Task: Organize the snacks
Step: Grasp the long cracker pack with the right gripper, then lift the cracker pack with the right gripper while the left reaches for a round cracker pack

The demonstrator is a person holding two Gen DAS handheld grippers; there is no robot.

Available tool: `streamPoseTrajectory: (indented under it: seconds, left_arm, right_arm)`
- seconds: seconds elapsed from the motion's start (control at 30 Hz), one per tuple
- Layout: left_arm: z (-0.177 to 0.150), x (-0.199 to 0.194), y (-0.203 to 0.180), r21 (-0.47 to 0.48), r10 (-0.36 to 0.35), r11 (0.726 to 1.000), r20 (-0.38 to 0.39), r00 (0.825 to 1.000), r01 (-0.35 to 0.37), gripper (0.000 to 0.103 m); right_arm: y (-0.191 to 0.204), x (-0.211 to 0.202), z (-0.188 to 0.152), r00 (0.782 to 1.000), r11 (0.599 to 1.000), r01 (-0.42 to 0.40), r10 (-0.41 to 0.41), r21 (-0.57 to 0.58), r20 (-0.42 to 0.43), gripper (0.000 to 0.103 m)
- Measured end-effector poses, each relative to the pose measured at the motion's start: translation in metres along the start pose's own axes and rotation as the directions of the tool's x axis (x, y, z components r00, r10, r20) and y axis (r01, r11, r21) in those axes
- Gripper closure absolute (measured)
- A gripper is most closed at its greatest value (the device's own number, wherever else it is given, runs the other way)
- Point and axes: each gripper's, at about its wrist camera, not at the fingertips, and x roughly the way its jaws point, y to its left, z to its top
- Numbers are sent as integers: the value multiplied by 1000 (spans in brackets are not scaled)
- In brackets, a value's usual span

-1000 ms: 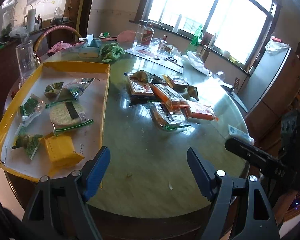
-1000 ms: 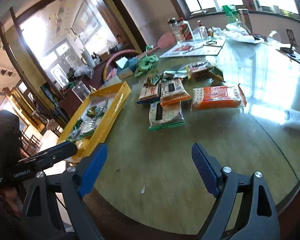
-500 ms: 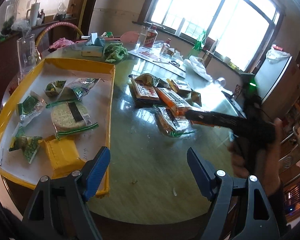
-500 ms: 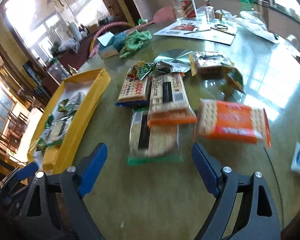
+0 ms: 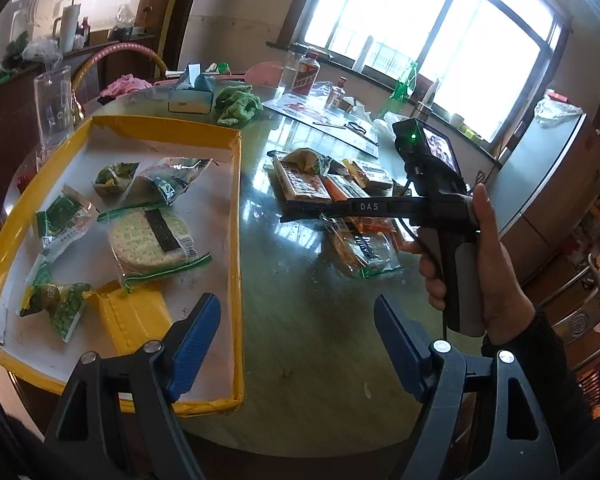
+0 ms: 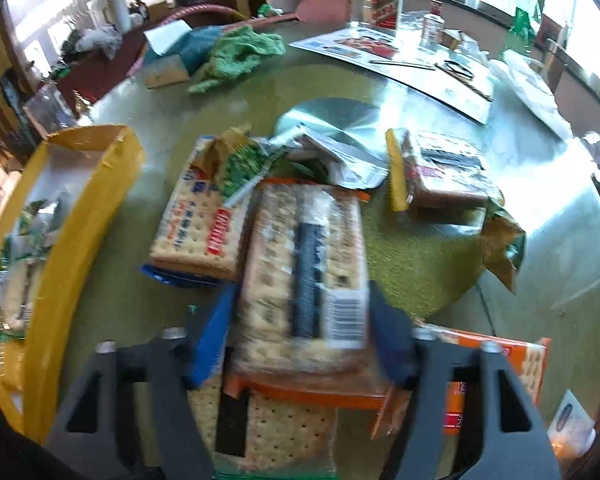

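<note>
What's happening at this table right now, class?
A person is sorting snack packets from a pile on the round table into a yellow tray. The right gripper is closing around an orange-edged cracker packet on top of the pile, which sits between its jaws. The left gripper hangs open and empty near the tray's corner. The tray already holds several green packets, a round cracker pack and a yellow packet.

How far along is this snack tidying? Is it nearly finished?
Not yet, perhaps halfway. Several packets already lie in the yellow tray, among them a round cracker pack. The right tongs are closing around an orange-trimmed cracker pack in the pile on the table. The left tongs hang open and empty. Several packs are left on the table.
</note>
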Motion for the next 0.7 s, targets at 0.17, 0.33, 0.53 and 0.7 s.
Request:
streamPoseTrajectory:
  seconds: [0.17, 0.33, 0.53, 0.7]
  left_arm:
    - [-2, 0, -7, 11, -5, 1000, -19, 1000, 5, 24]
    - [-4, 12, -20, 9, -30, 999, -56, 998, 31, 24]
    - [-1, 53, -52, 47, -67, 996, -158, 985, 75, 24]
    - [12, 101, -69, -2, -47, 999, -209, 977, 48, 24]
  right_arm:
    - [-9, -16, -13, 999, 999, -30, 30, 43, 15, 46]
    - [-31, -60, -56, 992, 984, -88, 73, 152, 106, 46]
    - [-62, -107, -123, 964, 943, -153, 77, 294, 256, 46]
    - [-78, -119, -162, 947, 905, -207, 91, 372, 307, 46]
